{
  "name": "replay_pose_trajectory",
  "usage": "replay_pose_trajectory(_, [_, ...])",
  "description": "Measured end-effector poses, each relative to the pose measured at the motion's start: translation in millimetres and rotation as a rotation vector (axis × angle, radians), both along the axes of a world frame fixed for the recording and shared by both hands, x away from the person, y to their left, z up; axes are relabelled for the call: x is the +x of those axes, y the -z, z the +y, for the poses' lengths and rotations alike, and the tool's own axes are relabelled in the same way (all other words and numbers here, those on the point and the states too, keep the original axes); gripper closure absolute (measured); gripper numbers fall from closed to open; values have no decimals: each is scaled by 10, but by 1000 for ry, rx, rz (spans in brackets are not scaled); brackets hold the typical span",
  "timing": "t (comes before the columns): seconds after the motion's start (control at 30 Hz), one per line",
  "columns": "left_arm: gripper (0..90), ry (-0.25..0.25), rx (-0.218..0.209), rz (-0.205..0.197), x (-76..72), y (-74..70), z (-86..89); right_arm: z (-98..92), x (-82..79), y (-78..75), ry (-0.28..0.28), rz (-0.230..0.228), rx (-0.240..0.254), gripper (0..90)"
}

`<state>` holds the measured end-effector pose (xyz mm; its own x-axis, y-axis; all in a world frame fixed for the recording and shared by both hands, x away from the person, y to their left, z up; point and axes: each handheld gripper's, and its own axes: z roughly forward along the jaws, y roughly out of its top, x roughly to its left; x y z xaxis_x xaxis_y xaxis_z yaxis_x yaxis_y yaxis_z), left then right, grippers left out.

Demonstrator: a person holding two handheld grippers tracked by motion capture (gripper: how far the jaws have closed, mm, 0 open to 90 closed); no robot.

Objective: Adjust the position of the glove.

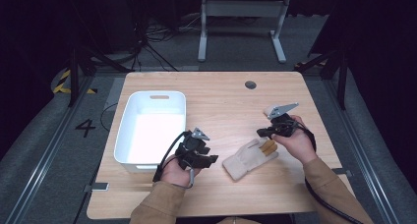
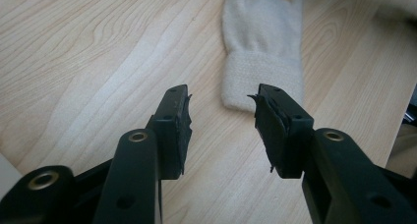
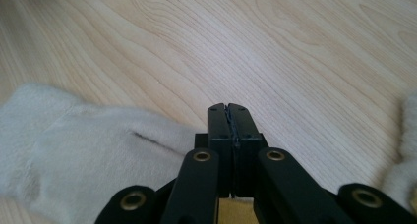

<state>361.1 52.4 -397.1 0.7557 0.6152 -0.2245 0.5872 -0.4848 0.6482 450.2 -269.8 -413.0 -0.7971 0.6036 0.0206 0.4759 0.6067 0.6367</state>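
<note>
glove: a pale work glove [image 1: 250, 158] with a tan patch lay flat on the wooden table [image 1: 221, 101], between the two hands, near the front edge.
long axis: it ran on a slant, cuff toward the left gripper [image 1: 209, 160], fingers toward the right gripper [image 1: 260, 132].
left gripper: jaws stood partly apart with nothing between them; the knitted cuff [image 2: 260, 81] lay just ahead of the tips, roughly centred on the gap.
right gripper: jaws [image 3: 228, 117] pressed together on nothing, tips over bare wood just beside the glove's finger end [image 3: 98, 155].
nearer hand: left, judged best lined up to take the cuff.
bin: a white bin [image 1: 152, 128] sat left of the glove, close behind the left hand.
</note>
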Motion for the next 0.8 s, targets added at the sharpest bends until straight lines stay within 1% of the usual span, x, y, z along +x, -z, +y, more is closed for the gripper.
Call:
replay_pose_trajectory(0.17, [565, 4, -2, -2, -3, -12, 6, 40, 18, 50, -11, -1, -7, 900])
replay_pose_trajectory(0.33, [555, 8, 2, 1, 3, -2, 0, 1, 31, 53, -5, -12, 28, 900])
replay_pose_trajectory(0.43, [552, 12, 5, 1, 3, 3, -3, 10, 46, 73, -5, -19, 31, 900])
replay_pose_trajectory(0.47, [550, 10, 7, 2, 0, 7, -5, 31, 61, 112, -2, -21, 21, 900])
replay_pose_trajectory(0.57, [548, 9, 8, 3, -5, 9, -4, 43, 77, 142, -1, -19, 13, 899])
replay_pose_trajectory(0.7, [543, 7, 11, 5, -10, 20, 7, 50, 129, 219, 12, 11, -20, 899])
replay_pose_trajectory(0.8, [539, 8, 11, 7, -15, 19, 7, 43, 143, 251, 27, 21, -43, 899])
